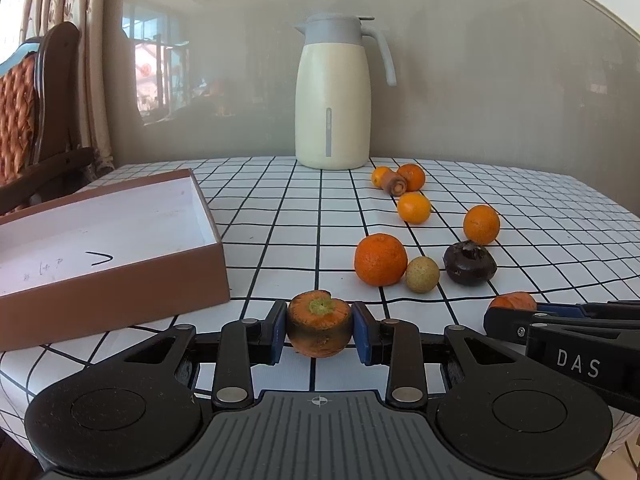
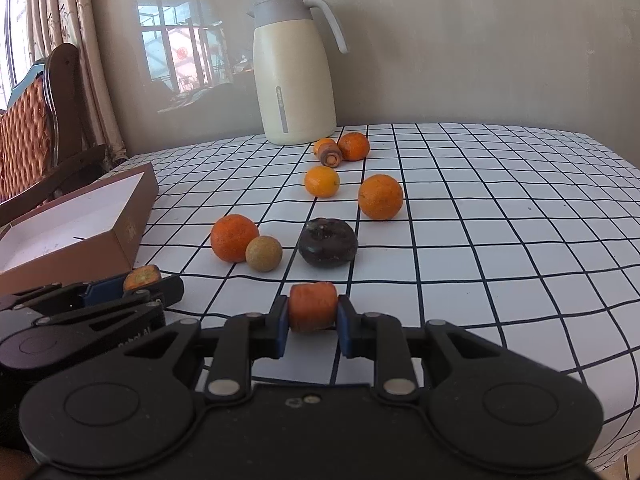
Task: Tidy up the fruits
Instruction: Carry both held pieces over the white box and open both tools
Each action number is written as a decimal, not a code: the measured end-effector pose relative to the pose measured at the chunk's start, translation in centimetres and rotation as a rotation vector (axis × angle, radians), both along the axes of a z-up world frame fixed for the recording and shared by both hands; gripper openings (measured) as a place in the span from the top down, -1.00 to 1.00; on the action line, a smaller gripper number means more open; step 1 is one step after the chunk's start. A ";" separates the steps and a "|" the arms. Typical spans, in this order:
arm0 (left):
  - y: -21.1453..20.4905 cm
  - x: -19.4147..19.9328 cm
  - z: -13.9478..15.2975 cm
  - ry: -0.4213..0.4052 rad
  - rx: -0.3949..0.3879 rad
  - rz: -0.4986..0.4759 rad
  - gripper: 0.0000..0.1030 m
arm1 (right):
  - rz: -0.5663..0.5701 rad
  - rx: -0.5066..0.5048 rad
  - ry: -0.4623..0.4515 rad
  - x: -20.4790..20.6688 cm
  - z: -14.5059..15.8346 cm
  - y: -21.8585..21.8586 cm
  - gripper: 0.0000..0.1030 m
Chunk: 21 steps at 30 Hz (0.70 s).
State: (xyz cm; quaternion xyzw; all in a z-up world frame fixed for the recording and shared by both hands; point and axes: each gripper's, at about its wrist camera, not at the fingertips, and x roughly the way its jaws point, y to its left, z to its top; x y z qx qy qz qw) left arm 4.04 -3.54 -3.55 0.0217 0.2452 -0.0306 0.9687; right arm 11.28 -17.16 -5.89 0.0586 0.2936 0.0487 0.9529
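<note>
My left gripper [image 1: 319, 330] is shut on a carrot top piece [image 1: 319, 326] with a green stem scar, held just above the checked tablecloth; it also shows in the right wrist view [image 2: 142, 277]. My right gripper [image 2: 313, 316] is shut on a carrot chunk [image 2: 313, 306], seen at the right in the left wrist view [image 1: 513, 301]. An open brown box [image 1: 120, 264] with a white inside lies left of the left gripper. Ahead lie a tangerine [image 1: 380, 259], a small tan round fruit [image 1: 422, 274], a dark purple fruit [image 1: 470, 264] and several oranges [image 1: 481, 224].
A cream thermos jug [image 1: 332, 96] stands at the back of the table by the wall. Another carrot piece [image 1: 395, 183] lies between two oranges near it. A wooden chair [image 1: 36, 120] stands left of the table. The table's edge [image 2: 624, 380] curves away at the right.
</note>
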 end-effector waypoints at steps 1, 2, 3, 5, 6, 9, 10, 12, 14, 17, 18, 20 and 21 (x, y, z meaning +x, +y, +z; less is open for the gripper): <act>0.2 -0.1 0.1 0.000 -0.001 0.003 0.33 | 0.002 0.003 -0.001 0.0 0.0 0.0 0.69; 0.5 -0.2 0.1 -0.001 -0.001 0.007 0.33 | 0.006 0.007 -0.003 -0.1 0.1 0.1 0.69; 0.7 -0.3 0.2 -0.004 -0.002 0.011 0.33 | 0.009 0.007 -0.005 -0.1 0.1 0.2 0.69; 1.3 -0.6 0.5 -0.013 -0.004 0.017 0.33 | 0.018 0.005 -0.010 -0.2 0.2 0.4 0.69; 1.5 -0.7 0.6 -0.017 -0.002 0.020 0.33 | 0.024 0.008 -0.012 -0.2 0.3 0.5 0.69; 2.2 -1.1 0.9 -0.024 -0.006 0.026 0.33 | 0.044 0.011 -0.028 -0.6 0.6 1.0 0.69; 2.5 -1.3 1.0 -0.029 -0.006 0.028 0.33 | 0.050 0.010 -0.034 -0.7 0.7 1.2 0.69; 3.1 -1.6 1.2 -0.037 -0.004 0.033 0.33 | 0.065 0.014 -0.042 -1.0 0.9 1.5 0.69; 3.9 -1.9 1.4 -0.040 -0.010 0.042 0.33 | 0.080 0.011 -0.048 -1.1 1.0 1.9 0.69; 5.1 -2.3 1.7 -0.043 -0.021 0.058 0.33 | 0.102 0.017 -0.054 -1.3 1.1 2.5 0.69; 5.5 -2.5 1.8 -0.047 -0.022 0.064 0.33 | 0.111 0.018 -0.057 -1.3 1.1 2.7 0.69; 6.2 -2.8 1.9 -0.055 -0.021 0.077 0.33 | 0.133 0.030 -0.067 -1.4 1.3 3.3 0.69; 6.6 -2.9 2.0 -0.058 -0.022 0.082 0.33 | 0.144 0.032 -0.073 -1.4 1.4 3.6 0.69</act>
